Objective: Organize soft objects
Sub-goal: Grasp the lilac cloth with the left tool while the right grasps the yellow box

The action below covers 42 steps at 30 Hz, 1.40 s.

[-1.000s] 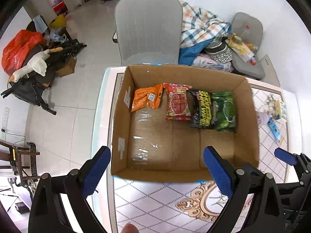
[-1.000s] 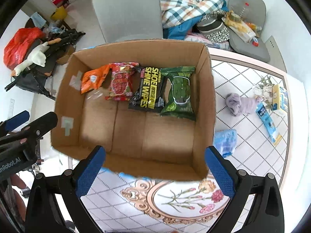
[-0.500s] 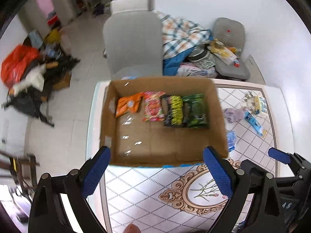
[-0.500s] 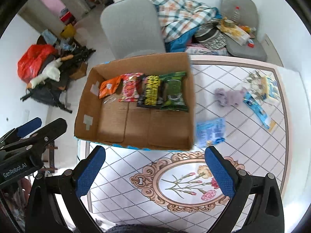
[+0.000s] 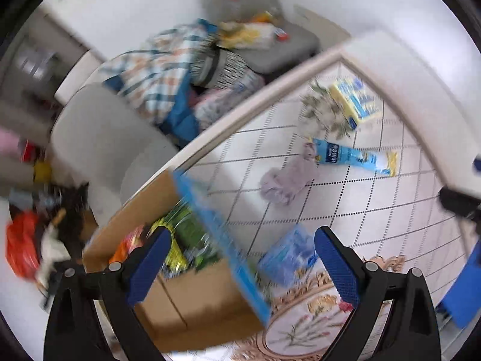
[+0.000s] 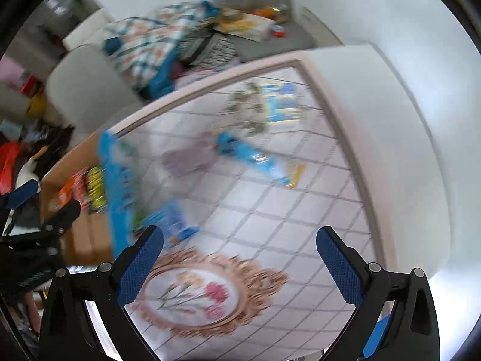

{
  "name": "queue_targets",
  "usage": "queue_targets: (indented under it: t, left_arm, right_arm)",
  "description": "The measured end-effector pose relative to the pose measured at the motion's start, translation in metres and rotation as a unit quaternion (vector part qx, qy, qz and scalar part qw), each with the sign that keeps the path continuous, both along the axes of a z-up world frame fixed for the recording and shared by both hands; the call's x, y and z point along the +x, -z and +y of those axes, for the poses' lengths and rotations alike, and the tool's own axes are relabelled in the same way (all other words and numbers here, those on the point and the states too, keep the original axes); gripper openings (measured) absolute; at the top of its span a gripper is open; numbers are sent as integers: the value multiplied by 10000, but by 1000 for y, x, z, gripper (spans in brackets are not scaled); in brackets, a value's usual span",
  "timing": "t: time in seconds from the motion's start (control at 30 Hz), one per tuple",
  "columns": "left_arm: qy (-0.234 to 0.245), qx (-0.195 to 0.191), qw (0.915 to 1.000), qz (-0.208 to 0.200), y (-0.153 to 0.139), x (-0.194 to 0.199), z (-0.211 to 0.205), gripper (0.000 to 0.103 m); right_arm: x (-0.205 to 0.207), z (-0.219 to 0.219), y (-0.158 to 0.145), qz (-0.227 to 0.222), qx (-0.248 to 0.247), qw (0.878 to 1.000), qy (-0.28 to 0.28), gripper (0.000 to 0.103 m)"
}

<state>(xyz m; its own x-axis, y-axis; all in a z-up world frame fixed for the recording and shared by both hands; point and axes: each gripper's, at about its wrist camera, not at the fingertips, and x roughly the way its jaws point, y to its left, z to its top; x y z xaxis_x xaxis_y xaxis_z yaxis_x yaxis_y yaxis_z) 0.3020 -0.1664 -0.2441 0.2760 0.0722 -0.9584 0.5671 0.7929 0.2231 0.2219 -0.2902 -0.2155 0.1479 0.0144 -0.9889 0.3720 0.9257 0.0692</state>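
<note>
Since half a second ago both my views have swung to the right and tilted; the cardboard box (image 5: 192, 297) that sat square ahead now lies at my lower left, and the bare part of the table (image 5: 345, 210) fills the middle, all of it smeared by motion. My left gripper (image 5: 242, 266) stands with its blue pads spread wide and nothing between them; my right gripper (image 6: 239, 263) is spread just as wide, also empty, over the floral medallion printed on the tabletop. Nearest my left fingers, just outside the box's blue-edged wall, lies a light blue packet (image 5: 287, 257), partly framed by the pads; inside the box the snack packs (image 5: 180, 240) show only as streaks of green, yellow and orange, so I cannot tell how they lie. Farther out on the table rests a crumpled lilac cloth (image 5: 285, 180), touching or nearly touching a long blue tube (image 5: 351, 156); beyond those sits a yellow and blue pack (image 5: 353, 102) near the table's far corner. Past the table edge stand a grey chair (image 5: 99, 141), a heap of plaid and blue fabric (image 5: 156, 72) and a grey cushion (image 5: 261, 27) loaded with what may be packets.
</note>
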Motion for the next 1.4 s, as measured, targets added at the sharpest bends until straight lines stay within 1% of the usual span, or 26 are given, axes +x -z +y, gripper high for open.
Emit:
queue_targets:
  t: [0.1,0.13,0.2,0.3,0.37,0.4,0.43,0.47,0.5,0.53,0.6,0.67,0.7,0.77,0.8,0.83,0.87,0.9,0.93,0.97,1.0,1.1,1.13,1.2,1.3,1.4]
  left_arm:
    - [333,449,9980,309,49,20,-33,97]
    - [411,536,9970,373,60,24,-39,97]
    - [576,743,9936,620,92,33,-53,97]
    - [693,946,9880,1004,132,41,-64,97]
    - [752,1070,9846,1158,153,45,-69,97]
    - [754,1108,9836,1210,159,48,-70,95]
    - [727,1144,9823,1294,168,50,-71,84]
    - [659,1167,9810,1402,177,53,-70,75]
    - [588,1154,9804,1484,181,56,-69,62]
    - [444,1083,9802,1596,184,58,-65,57]
    - [147,838,9820,1686,183,62,-59,52]
    - [-423,395,9814,1831,177,70,-47,49]
    - [-755,121,9779,1947,173,75,-40,47]
    - [-1238,-261,9693,2110,171,83,-29,46]
    - [-1395,-402,9646,2201,172,85,-25,47]
    - [-1571,-557,9594,2277,174,88,-21,49]
    - [-1675,-617,9565,2307,176,91,-17,49]
    - [-1694,-633,9548,2361,179,93,-16,52]
    - [-1627,-606,9550,2403,181,93,-18,53]
    - [-1536,-564,9570,2396,182,93,-20,53]
    - [-1441,-516,9591,2379,182,92,-22,53]
    - [-1284,-412,9635,2312,183,90,-29,51]
    - [-1257,-408,9657,2234,181,89,-31,43]
    - [-1260,-412,9685,2110,174,88,-36,36]
    - [-1291,-584,9706,1944,154,74,-45,35]
    - [-1351,-880,9708,1776,126,64,-40,35]
  right_arm:
    - [23,-34,21,158,14,9998,75,103]
    - [29,-42,27,181,61,9998,74,103]
    - [44,-55,45,306,80,9995,96,103]
    - [66,-73,70,432,164,9989,100,103]
    - [79,-79,86,556,212,9982,106,103]
    - [86,-84,95,583,282,9979,97,103]
    - [92,-87,102,636,301,9975,87,103]
    - [98,-92,110,696,292,9971,87,103]
    - [104,-95,117,728,305,9968,80,103]
    - [110,-98,124,764,340,9965,77,103]
    - [123,-103,140,842,404,9956,115,103]
    - [137,-108,154,867,494,9949,135,103]
    - [143,-109,159,868,527,9947,163,103]
    - [154,-112,171,874,658,9937,225,103]
    - [160,-113,177,906,704,9930,270,103]
    - [164,-115,183,944,713,9925,300,103]
    - [168,-115,189,985,719,9920,314,100]
    - [170,-115,193,1030,727,9915,326,97]
    - [173,-116,198,1084,730,9908,355,89]
    - [174,-117,203,1135,749,9899,394,77]
    - [176,-118,208,1194,767,9890,413,72]
    - [175,-118,211,1157,711,9899,415,70]
    - [174,-117,210,1149,679,9903,385,70]
    - [170,-115,208,1141,689,9904,365,69]
    - [159,-111,196,1013,748,9916,284,68]
    - [147,-100,173,790,794,9935,189,67]
